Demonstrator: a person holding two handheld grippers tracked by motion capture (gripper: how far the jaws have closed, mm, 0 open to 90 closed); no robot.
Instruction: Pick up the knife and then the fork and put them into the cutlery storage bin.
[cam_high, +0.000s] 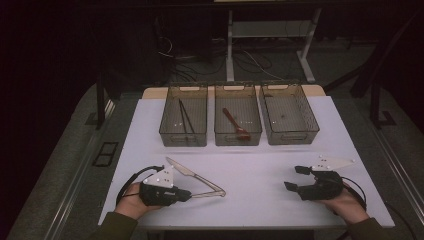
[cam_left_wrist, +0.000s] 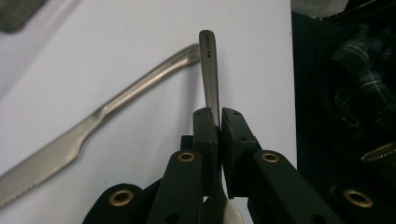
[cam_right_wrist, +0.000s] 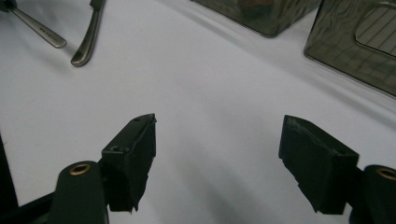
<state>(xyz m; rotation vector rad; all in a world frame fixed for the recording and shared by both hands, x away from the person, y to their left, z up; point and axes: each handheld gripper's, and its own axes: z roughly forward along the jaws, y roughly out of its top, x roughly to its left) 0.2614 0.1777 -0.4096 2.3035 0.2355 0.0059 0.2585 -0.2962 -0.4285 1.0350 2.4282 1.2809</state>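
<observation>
High view: the left gripper (cam_high: 186, 194) is closed on a fork (cam_high: 207, 189) lying on the white table (cam_high: 250, 200) beside a table knife (cam_high: 181, 168); the right gripper (cam_high: 295, 178) rests with its jaws wide apart and nothing between them. Three mesh bins (cam_high: 289, 134) stand beyond, probably sorting cutlery.

Left gripper view: the pads (cam_left_wrist: 206, 135) pinch the fork handle (cam_left_wrist: 210, 70) near its neck, the handle's end almost touching the knife (cam_left_wrist: 93, 121). Lift straight up, so the knife is not dragged.

Right gripper view: open jaws over bare table; both handle ends (cam_right_wrist: 70, 44) lie far off.

Left gripper (cam_high: 187, 195) jaws clamped, right gripper (cam_high: 295, 178) jaws apart
</observation>
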